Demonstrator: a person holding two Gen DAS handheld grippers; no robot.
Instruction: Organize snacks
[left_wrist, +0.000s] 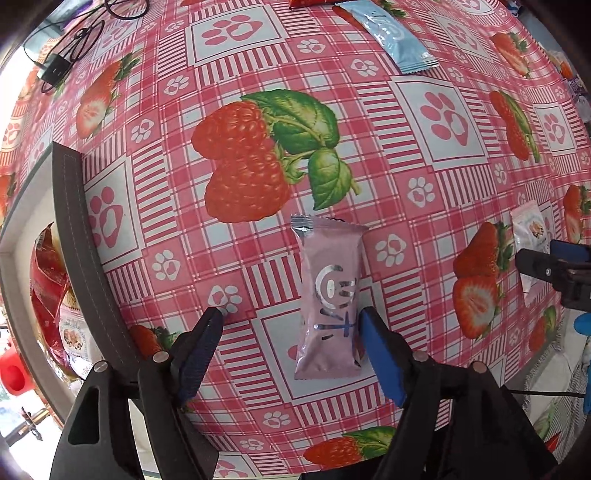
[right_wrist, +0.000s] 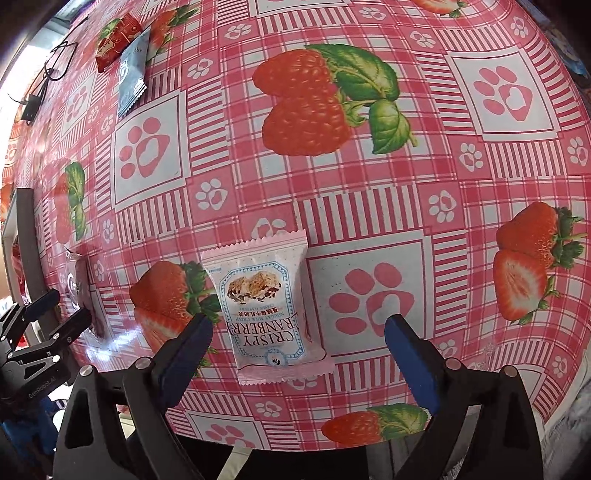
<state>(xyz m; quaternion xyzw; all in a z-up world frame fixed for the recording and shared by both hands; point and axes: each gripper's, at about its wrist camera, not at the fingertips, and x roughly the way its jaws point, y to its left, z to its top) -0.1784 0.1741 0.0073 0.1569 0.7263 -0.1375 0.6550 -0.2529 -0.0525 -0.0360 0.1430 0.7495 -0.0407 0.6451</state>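
A pink snack packet (left_wrist: 328, 295) lies flat on the strawberry tablecloth (left_wrist: 236, 162). My left gripper (left_wrist: 291, 317) points down over it, open, with the packet between the fingers and close against the right blue pad (left_wrist: 380, 354). In the right wrist view, a white and pink cranberry crisp packet (right_wrist: 264, 306) lies on the cloth. My right gripper (right_wrist: 300, 321) hovers open around its near end, both pads apart from it. Each gripper shows at the edge of the other's view: the right gripper (left_wrist: 554, 262) and the left gripper (right_wrist: 64, 308).
A grey-rimmed box (left_wrist: 70, 229) at the left table edge holds several snack packets (left_wrist: 48, 295). A light blue packet (left_wrist: 391, 33) and a red packet (right_wrist: 114, 37) lie at the far side. A black adapter with cable (left_wrist: 55, 70) sits at the far left.
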